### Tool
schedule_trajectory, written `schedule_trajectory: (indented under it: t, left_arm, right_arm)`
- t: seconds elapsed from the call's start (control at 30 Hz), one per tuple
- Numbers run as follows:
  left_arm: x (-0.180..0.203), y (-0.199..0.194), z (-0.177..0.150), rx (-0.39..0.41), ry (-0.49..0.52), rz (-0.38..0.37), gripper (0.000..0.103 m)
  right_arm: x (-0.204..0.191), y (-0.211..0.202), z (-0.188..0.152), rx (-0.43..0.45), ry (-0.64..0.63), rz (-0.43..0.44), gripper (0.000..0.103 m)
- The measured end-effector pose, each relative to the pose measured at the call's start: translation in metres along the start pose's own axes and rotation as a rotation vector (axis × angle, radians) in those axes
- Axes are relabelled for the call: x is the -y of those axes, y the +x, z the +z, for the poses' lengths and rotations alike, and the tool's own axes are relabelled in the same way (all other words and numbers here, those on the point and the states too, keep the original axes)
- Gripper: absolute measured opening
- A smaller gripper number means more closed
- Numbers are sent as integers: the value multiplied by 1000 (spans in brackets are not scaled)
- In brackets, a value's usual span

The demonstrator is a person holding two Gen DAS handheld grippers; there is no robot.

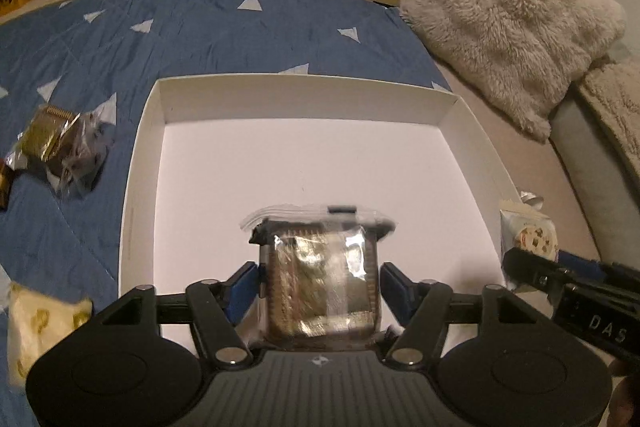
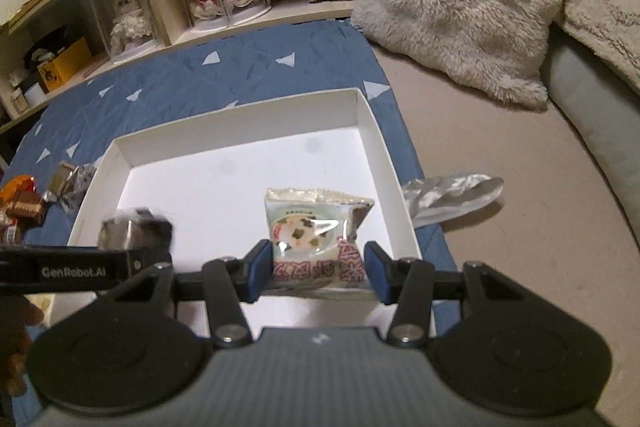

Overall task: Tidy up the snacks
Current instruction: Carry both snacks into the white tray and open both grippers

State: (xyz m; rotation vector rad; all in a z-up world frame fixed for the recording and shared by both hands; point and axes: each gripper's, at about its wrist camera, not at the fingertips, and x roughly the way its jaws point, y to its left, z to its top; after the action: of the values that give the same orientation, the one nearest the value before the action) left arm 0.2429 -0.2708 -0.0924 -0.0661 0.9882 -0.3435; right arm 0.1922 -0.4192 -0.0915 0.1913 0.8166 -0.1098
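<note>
Left gripper clamped on clear-wrapped brown biscuit packet, low centre, jaws pinching both sides over shallow white cardboard box. Right gripper likewise closed on pale round-cake packet. Best lowered flat before letting go, well apart. Further loose foil-wrapped snacks at left on blue quilt.

A white cardboard box, open and shallow, is laid on a blue quilt. A clear-wrapped brown biscuit pack is held above its near edge, and a pale cookie packet with pink lettering is held over its floor.
</note>
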Motion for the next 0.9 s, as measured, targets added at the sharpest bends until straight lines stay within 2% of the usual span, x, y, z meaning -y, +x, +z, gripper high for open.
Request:
schedule_trajectory:
  t: [0.03, 0.07, 0.1, 0.27, 0.9]
  left_arm:
    - [1, -1, 0, 5, 8, 3, 88]
    - [2, -2, 1, 11, 17, 5, 91]
    - [3, -3, 1, 12, 27, 6, 94]
    - [4, -6, -4, -12, 56, 8, 101]
    - [-15, -54, -23, 6, 90, 12, 103]
  right_arm:
    - [1, 0, 1, 3, 3, -1, 71]
    - [1, 1, 2, 5, 6, -7, 84]
    - [1, 0, 2, 8, 3, -9, 90]
    - [1, -6, -3, -17, -20, -9, 102]
    - [3, -48, -28, -47, -10, -55, 103]
